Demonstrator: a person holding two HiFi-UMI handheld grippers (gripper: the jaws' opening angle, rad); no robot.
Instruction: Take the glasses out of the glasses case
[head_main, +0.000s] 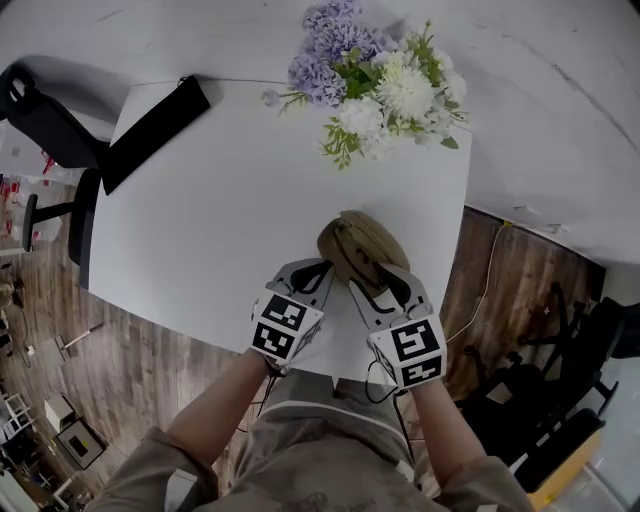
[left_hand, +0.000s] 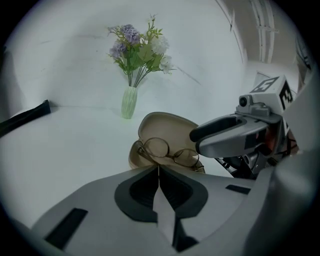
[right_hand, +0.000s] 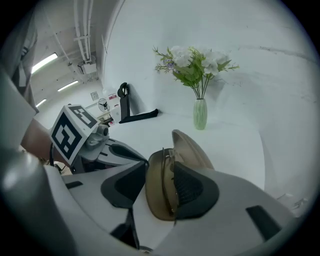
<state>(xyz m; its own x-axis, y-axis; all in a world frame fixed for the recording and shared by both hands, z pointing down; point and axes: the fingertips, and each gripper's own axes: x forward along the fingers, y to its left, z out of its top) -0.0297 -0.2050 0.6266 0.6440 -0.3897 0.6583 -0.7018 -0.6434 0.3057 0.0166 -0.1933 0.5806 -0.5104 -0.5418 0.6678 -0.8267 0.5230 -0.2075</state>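
1. The white table (head_main: 200, 200) carries the open tan clamshell glasses case (head_main: 362, 248) near its front edge.
2. The right gripper (right_hand: 160, 165) clamps the case's base. The left gripper (left_hand: 159, 167) waits beside it, jaws together, empty.
3. The thin wire-rimmed glasses (left_hand: 167, 150) lie inside. They look light and fragile, so I'd pinch the bridge.

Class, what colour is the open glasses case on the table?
Tan-beige glasses case, clearest in the left gripper view.
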